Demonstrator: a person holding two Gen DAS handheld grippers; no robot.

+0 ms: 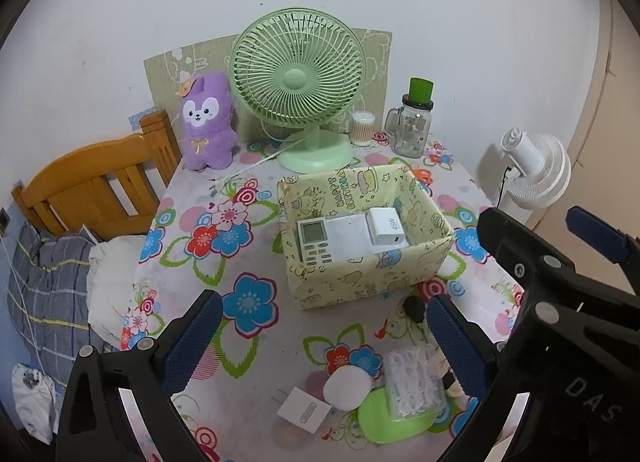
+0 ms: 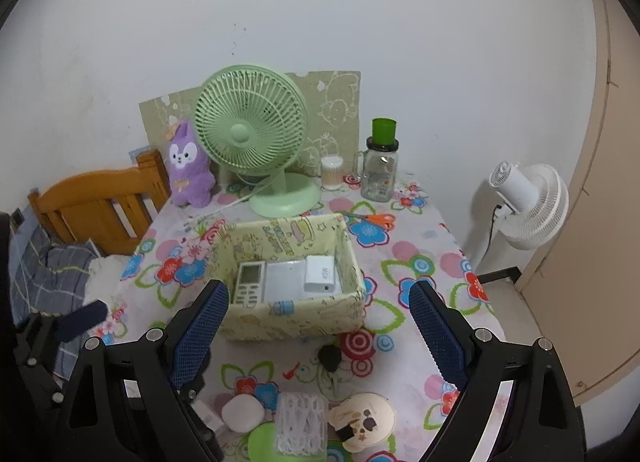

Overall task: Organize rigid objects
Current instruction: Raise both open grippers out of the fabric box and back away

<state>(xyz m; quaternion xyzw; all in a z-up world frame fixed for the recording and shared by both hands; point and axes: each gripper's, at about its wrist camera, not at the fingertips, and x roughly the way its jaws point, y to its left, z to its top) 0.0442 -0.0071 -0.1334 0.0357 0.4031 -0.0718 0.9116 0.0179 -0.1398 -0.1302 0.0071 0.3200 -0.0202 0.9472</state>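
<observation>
remote (image 1: pixel 314 242) and charger (image 1: pixel 385 225) in box (image 1: pixel 360 282), fan (image 1: pixel 298 73) behind

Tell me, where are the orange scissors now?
In the right wrist view, the orange scissors lie on the table behind the box's right corner, near the glass jar.

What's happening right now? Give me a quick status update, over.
Left gripper and right gripper open, empty. Box holds remote and charger; small items wait near the table's front edge. Path clear.

A home bedroom: a wooden bed frame (image 1: pixel 92 185) with bedding (image 1: pixel 44 286) beside a floral-clothed table (image 1: pixel 280 326).
</observation>
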